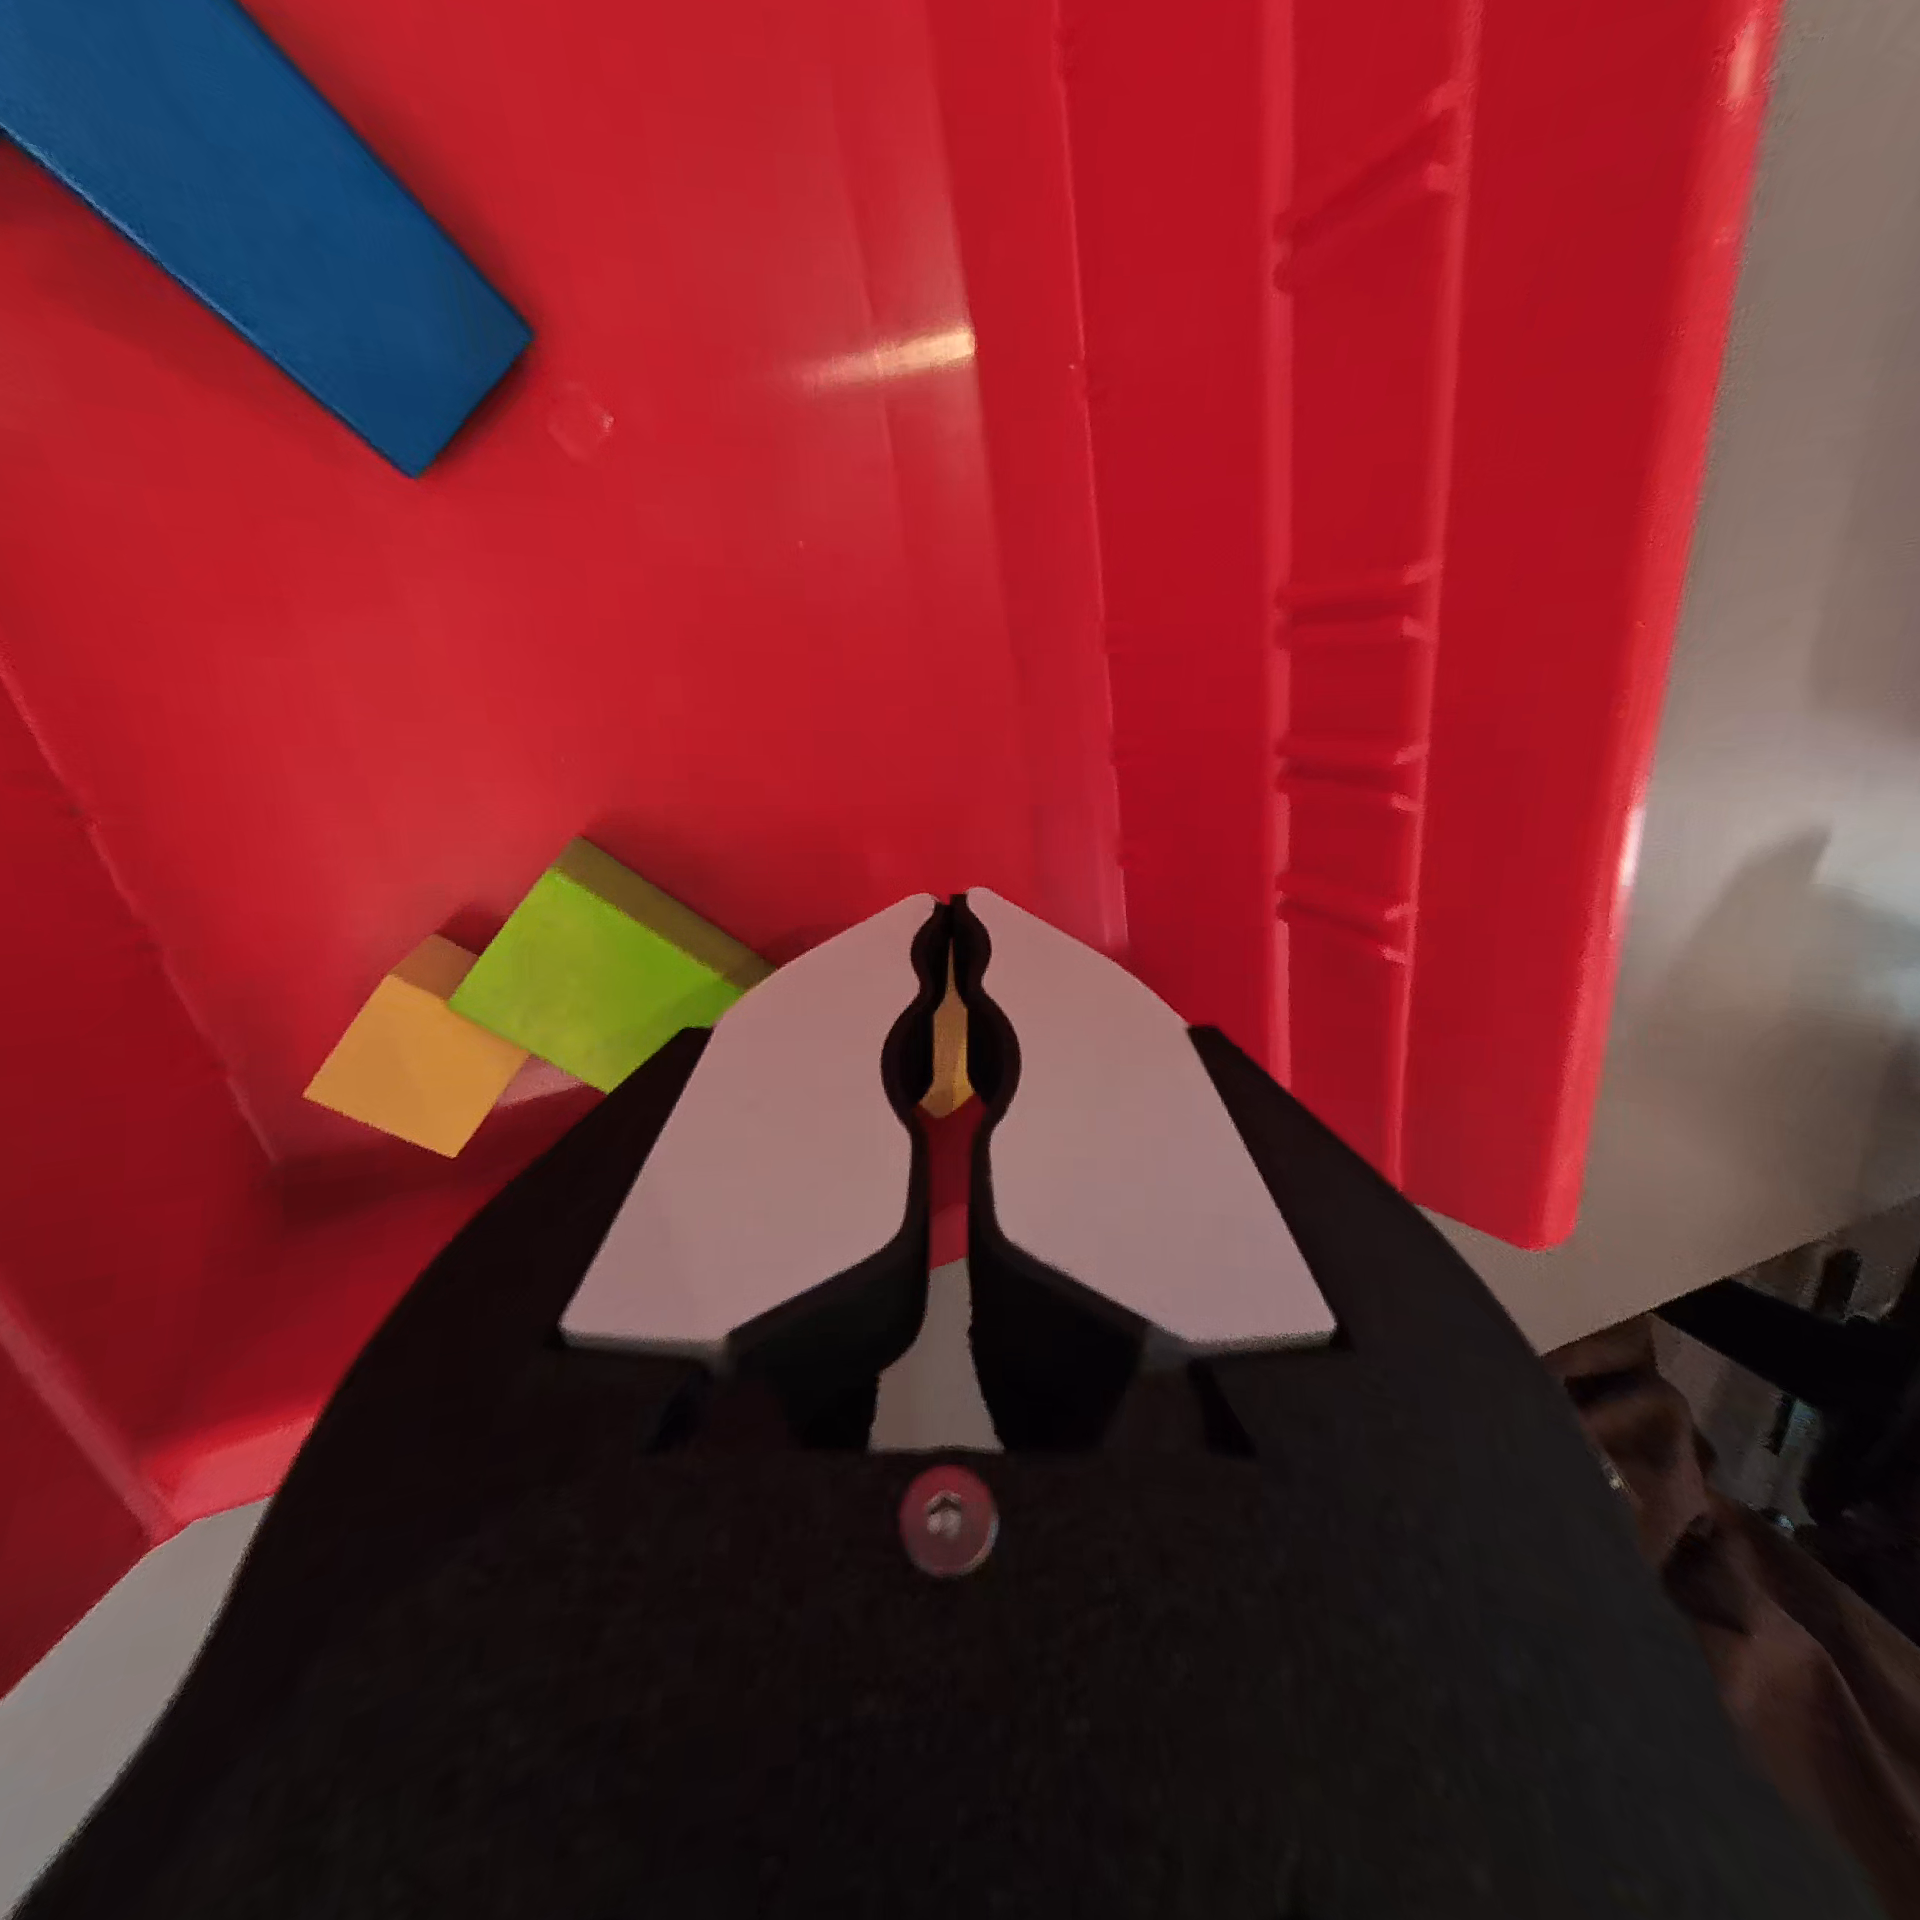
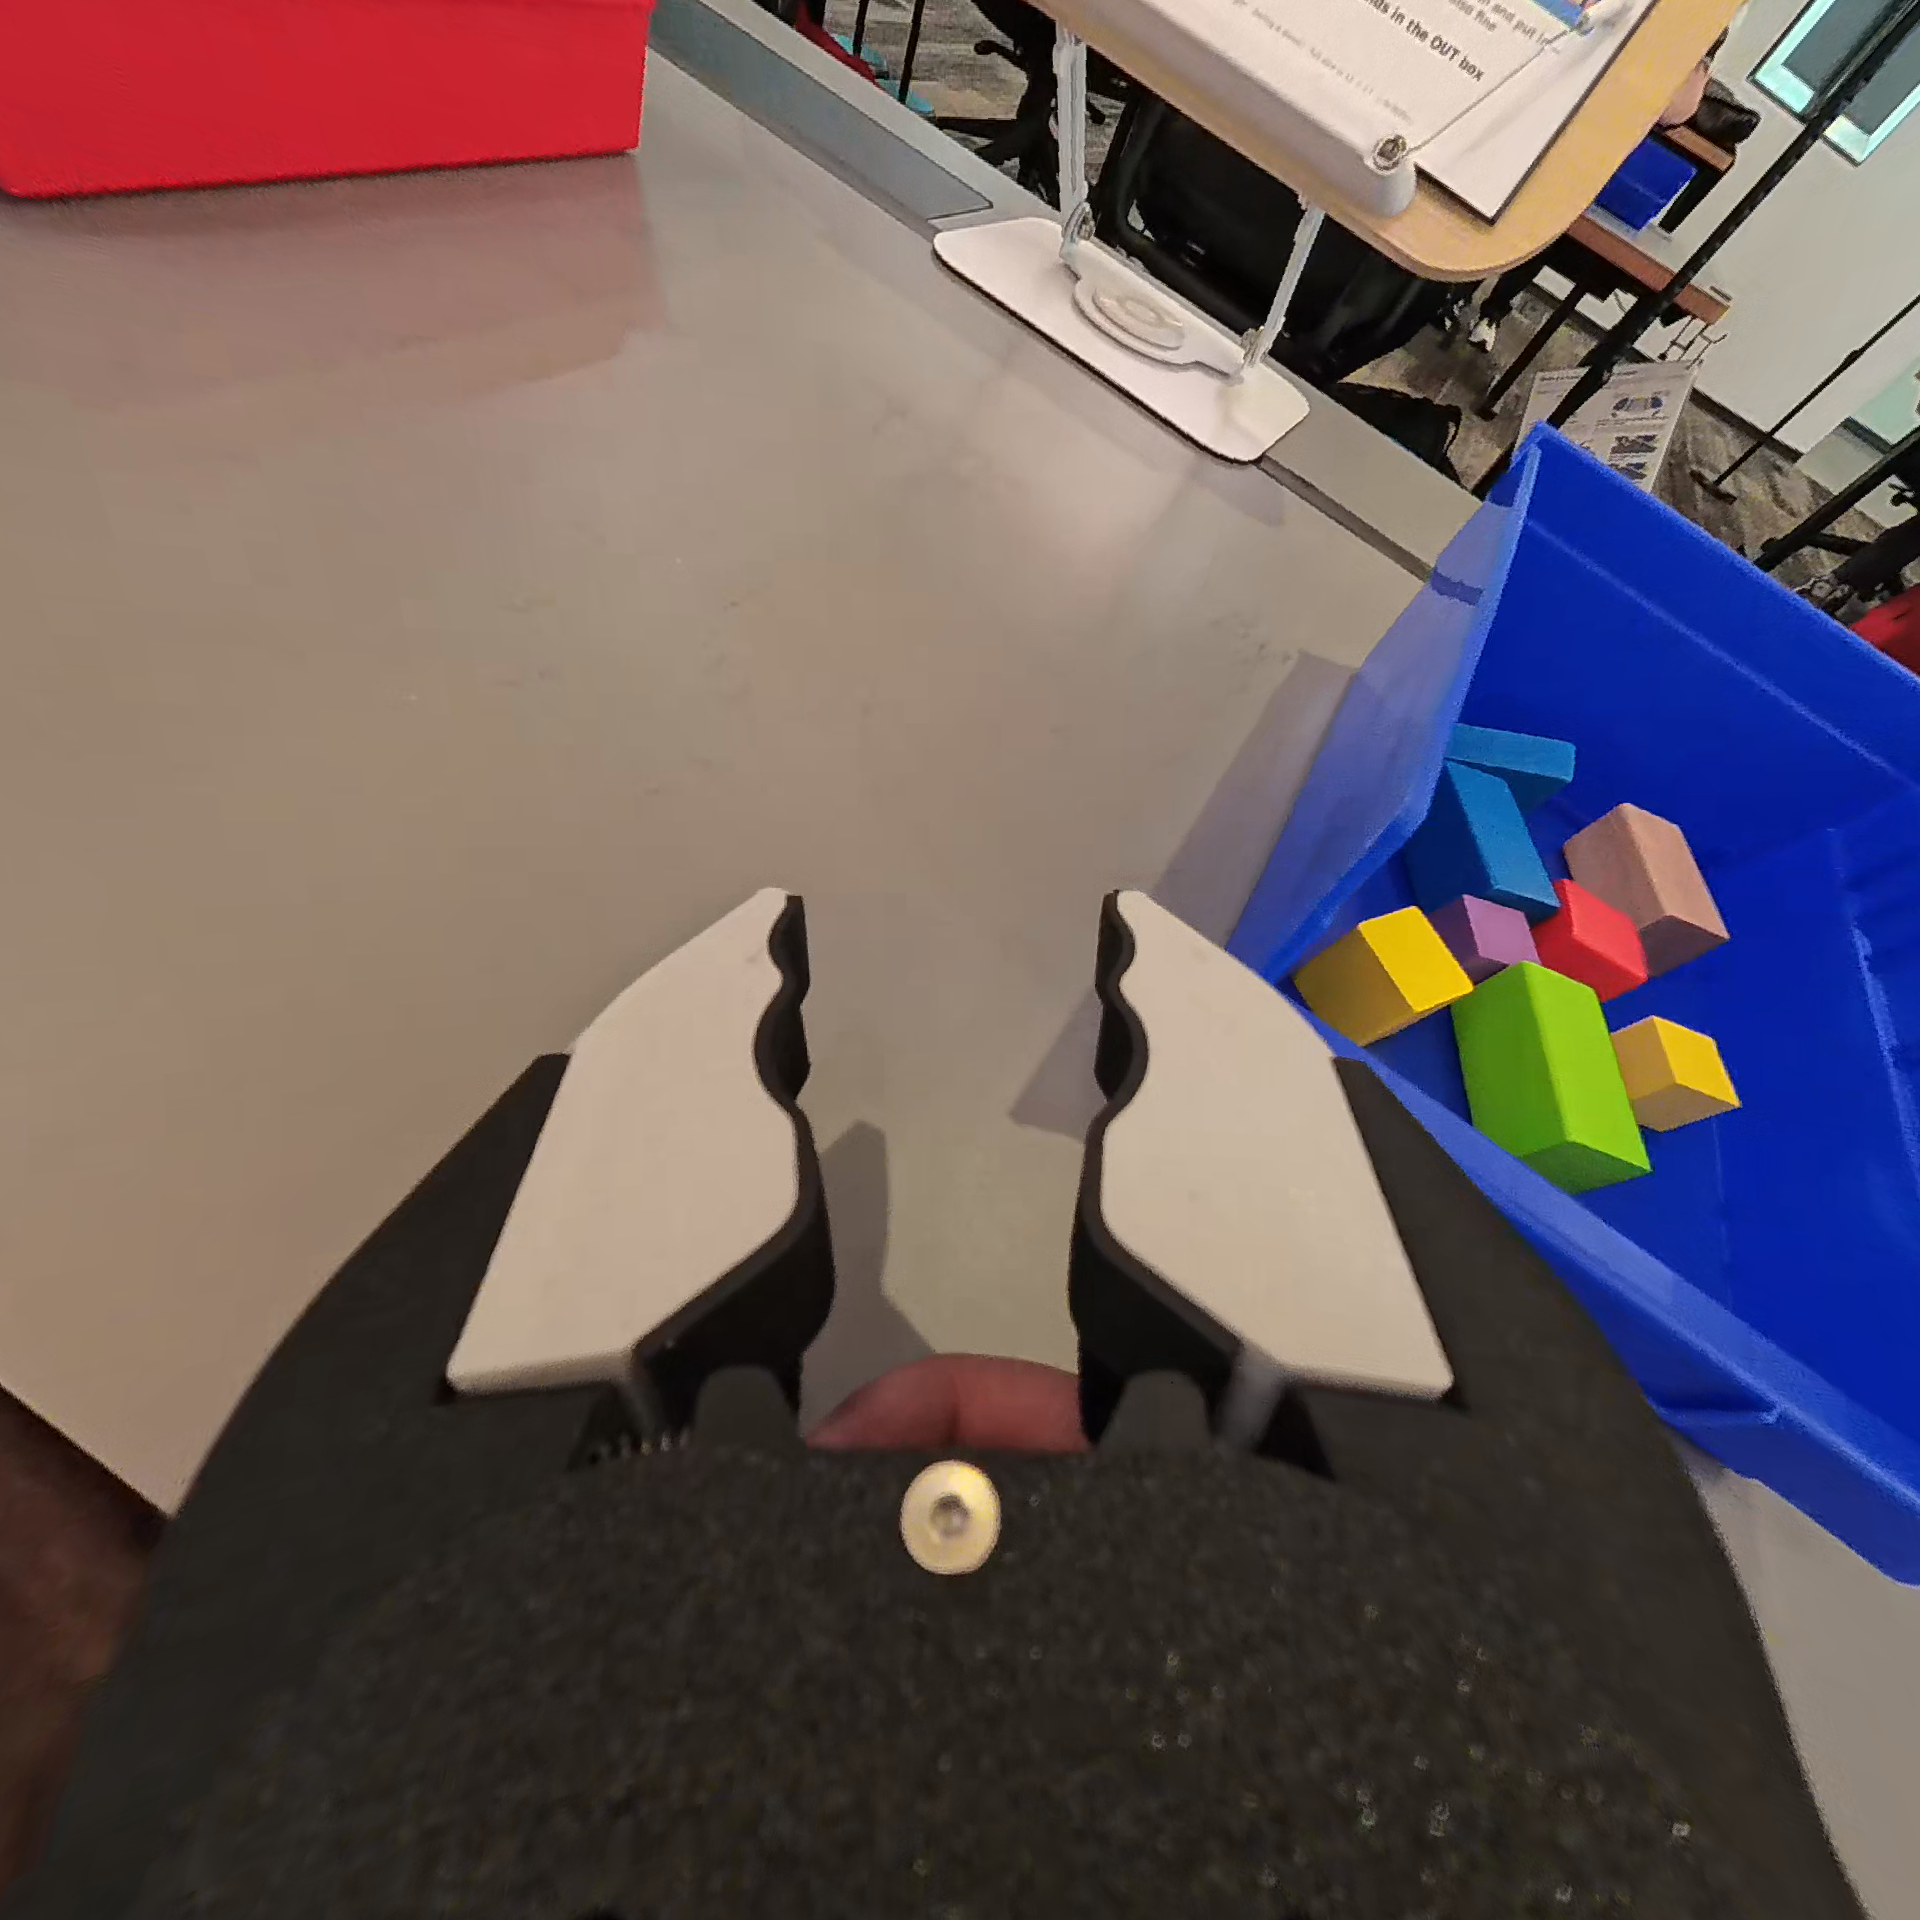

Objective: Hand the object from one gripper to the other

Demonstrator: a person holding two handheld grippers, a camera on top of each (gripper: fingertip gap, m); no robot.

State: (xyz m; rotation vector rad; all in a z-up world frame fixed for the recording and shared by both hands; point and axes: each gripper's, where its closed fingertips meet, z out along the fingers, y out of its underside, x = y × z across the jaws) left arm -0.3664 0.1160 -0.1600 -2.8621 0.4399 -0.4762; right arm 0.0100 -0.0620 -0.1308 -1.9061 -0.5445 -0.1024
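Left tongs (image 1: 954, 914): fingers pressed together at the tips, poised over the inside of a red bin (image 1: 727, 623); a thin sliver of yellow-orange shows in the narrow slit between the black pads, and whether that is a block being gripped or one lying beyond them cannot be told.
Right tongs (image 2: 951, 935): spread wide with nothing between the fingers, only bare tabletop (image 2: 520, 623) seen through the gap; a fingertip shows behind the hinge.
Blocks near the left tongs: a green block (image 1: 592, 987) and an orange block (image 1: 416, 1060) touch each other on the bin floor just left of the tips; a long blue block (image 1: 239, 208) lies well apart at the upper left, cut off by the edge.
Blocks near the right tongs: a blue bin (image 2: 1662, 675) just to the right holds a heap of blocks in blue, brown, purple, red, yellow and green (image 2: 1543, 1070); none touches the tongs.
Hidden or unclear: the left tongs cover the floor of the red bin beneath them; the blue bin runs out of view on the right.
Surface: smooth grey tabletop, with the red bin at the far left in the right wrist view.
Room: a white document stand (image 2: 1143, 322) holding a printed sheet stands at the tabletop's far edge; other desks and dark chair legs lie beyond.
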